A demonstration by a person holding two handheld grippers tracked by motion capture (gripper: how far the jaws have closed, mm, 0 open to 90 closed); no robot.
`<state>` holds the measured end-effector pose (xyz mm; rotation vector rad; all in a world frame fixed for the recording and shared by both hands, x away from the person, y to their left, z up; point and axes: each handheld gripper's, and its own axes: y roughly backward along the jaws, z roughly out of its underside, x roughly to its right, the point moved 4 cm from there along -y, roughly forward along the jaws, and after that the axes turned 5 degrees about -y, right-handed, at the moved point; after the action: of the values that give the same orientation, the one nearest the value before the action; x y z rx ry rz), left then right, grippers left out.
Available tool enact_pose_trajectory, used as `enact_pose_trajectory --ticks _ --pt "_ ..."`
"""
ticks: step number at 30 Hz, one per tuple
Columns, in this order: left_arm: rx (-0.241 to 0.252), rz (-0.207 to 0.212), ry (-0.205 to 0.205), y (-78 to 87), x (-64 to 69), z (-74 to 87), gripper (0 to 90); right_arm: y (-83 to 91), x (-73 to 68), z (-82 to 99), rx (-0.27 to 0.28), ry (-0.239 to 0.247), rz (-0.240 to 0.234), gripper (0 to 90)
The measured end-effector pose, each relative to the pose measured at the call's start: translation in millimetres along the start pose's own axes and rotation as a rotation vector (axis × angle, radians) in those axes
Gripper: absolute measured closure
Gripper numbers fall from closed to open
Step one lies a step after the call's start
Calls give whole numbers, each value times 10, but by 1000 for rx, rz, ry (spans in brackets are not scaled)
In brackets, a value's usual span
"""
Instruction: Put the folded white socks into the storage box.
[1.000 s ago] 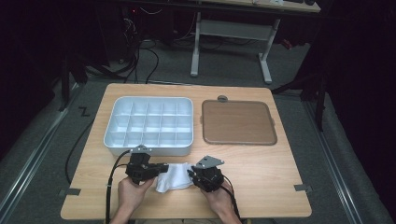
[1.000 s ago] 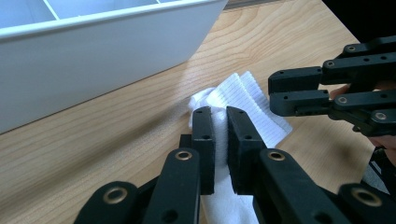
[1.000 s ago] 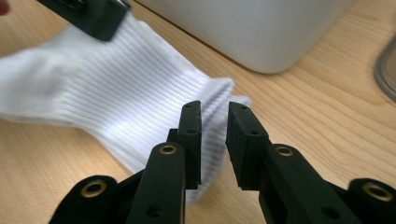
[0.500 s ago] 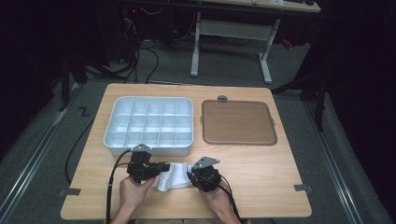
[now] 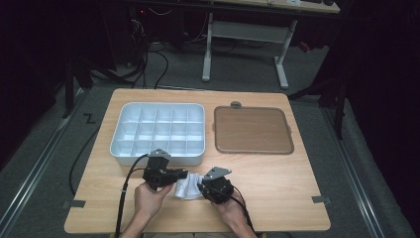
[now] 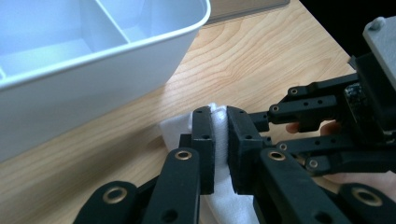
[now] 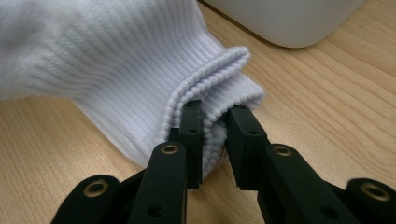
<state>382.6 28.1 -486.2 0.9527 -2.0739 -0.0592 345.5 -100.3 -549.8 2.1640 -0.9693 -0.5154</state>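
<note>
Both grippers pinch the sock [image 5: 187, 187] — left gripper [image 6: 219, 140] clamped on one end, right gripper [image 7: 215, 140] nipping the ribbed cuff — likely to spread it beside the tray [image 5: 119, 144].

— What color is the sock [image 7: 116, 70]?

— White all over. It has thin ribbed lines running along it, and tighter little ridges at the cuff.

— And the table [image 5: 277, 183]?

— Light brown wood, with wavy grain lines in it.

— The box with the little squares?

— That tray [image 5: 157, 130] is white, with a faint blue-grey shade inside.

— What about the flat thing beside it?

— The lid [image 5: 252, 130] is brown with a pale grey edge.

— And the tools?

— The left gripper [image 6: 219, 135] and the right gripper [image 7: 215, 135] are black, with small gold-colored rings at the joints. Their cables are black too.
</note>
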Motion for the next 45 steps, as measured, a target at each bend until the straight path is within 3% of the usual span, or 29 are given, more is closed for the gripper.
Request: enact_pose_trajectory --ticks 2,9,12,20,25,36,45 --pt "-5 2 -16 -25 24 1 826 -4 -7 -1 0 2 -6 774" --pt "-12 14 -13 -89 39 28 826 -20 -22 -9 3 15 -21 774" --pt "-11 28 4 -106 58 26 823 -35 -45 -24 -1 19 -37 775" --pt "-15 10 -47 -157 29 88 823 -92 -130 -74 -10 35 -79 774" --pt "-18 3 -55 -174 -7 98 823 -103 -141 -78 -2 22 -95 771" --pt "-20 -10 -40 -178 -82 136 824 8 -114 -35 16 -48 -76 713" --pt "-17 -18 -54 -180 -94 159 824 141 -148 62 52 -55 -82 704"
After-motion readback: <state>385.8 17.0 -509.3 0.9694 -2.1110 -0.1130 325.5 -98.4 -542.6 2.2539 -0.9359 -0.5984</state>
